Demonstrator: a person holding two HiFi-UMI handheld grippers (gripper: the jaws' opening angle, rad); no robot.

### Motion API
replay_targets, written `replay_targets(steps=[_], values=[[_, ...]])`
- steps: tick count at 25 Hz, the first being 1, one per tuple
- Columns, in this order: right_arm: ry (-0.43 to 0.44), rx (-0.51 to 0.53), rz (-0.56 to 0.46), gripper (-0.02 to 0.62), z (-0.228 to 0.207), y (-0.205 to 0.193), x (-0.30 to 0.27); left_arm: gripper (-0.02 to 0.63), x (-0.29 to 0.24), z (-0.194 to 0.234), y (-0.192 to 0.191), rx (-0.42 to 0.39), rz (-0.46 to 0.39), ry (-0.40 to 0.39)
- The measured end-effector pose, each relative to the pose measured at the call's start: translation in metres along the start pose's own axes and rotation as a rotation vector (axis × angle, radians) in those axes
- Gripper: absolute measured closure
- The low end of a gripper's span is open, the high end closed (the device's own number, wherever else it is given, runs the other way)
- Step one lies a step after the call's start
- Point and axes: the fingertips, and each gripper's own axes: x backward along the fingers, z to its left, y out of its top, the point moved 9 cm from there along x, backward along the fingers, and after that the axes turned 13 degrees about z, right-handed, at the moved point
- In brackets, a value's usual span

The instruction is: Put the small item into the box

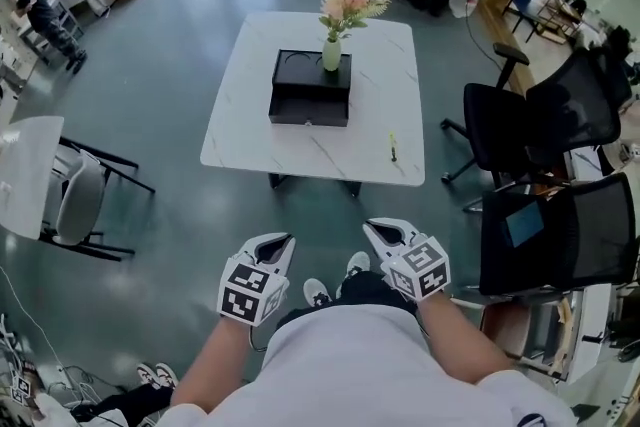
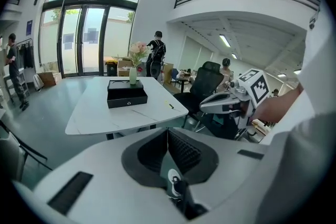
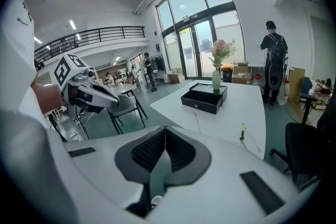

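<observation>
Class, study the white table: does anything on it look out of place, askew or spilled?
Nothing is spilled or tipped. The one oddity: the flower vase stands upright on the black box instead of the table. The small item lies alone near the table's right edge.

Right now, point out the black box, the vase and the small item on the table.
black box (image 1: 308,115), head view, on its front wall.
vase (image 1: 331,55), head view, on its pale green body.
small item (image 1: 393,148), head view, on its middle.
</observation>
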Motion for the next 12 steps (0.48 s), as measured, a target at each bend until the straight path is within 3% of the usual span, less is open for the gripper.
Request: replay_targets(steps=[12], values=[[-0.066, -0.056, 0.065, 0.578, -0.065, 0.019, -0.048, 0.589, -0.032, 0.04, 0.029, -0.011, 0.055, -0.004]])
